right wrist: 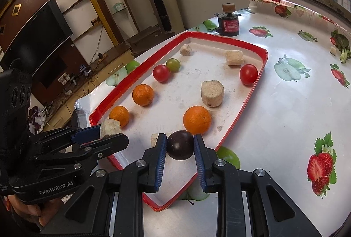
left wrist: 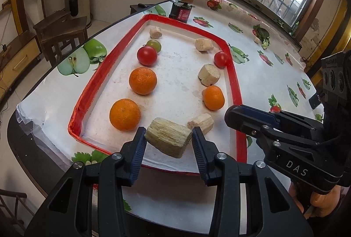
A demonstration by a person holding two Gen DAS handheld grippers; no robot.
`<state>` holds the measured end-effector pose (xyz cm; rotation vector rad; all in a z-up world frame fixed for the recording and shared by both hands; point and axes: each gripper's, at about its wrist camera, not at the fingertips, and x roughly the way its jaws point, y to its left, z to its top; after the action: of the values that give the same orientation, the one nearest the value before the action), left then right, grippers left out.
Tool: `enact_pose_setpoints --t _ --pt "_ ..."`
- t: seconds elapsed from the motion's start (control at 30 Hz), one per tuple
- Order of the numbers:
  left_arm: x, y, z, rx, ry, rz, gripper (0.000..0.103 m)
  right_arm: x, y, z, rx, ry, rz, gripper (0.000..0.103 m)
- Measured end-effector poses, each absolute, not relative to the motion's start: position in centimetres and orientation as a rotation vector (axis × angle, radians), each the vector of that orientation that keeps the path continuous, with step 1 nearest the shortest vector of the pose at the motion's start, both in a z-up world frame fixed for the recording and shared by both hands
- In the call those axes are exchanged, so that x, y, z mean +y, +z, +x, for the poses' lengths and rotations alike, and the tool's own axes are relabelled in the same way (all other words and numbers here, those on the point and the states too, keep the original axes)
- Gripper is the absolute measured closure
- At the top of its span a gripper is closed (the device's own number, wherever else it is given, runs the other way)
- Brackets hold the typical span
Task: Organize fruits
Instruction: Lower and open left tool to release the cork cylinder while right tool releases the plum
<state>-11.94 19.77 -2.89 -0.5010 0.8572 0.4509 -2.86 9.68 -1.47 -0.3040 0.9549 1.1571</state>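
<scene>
Left gripper fingers clamp a pale cane chunk over the tray's near edge; right gripper fingers pinch a dark plum there too.

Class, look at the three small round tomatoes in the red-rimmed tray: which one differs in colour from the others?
The small green tomato, touching the red tomato on the tray's left side. The other red tomato sits alone by the right rim.
</scene>
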Motion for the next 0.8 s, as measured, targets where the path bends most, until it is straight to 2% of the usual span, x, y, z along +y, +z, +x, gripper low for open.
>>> enact_pose_setpoints --t 0.8 --pt "19.6 -4.2 -10.9 0.916 0.458 -0.471 0.062 11.5 -3.4 -1.9 1.004 1.172 -0.335 0.076"
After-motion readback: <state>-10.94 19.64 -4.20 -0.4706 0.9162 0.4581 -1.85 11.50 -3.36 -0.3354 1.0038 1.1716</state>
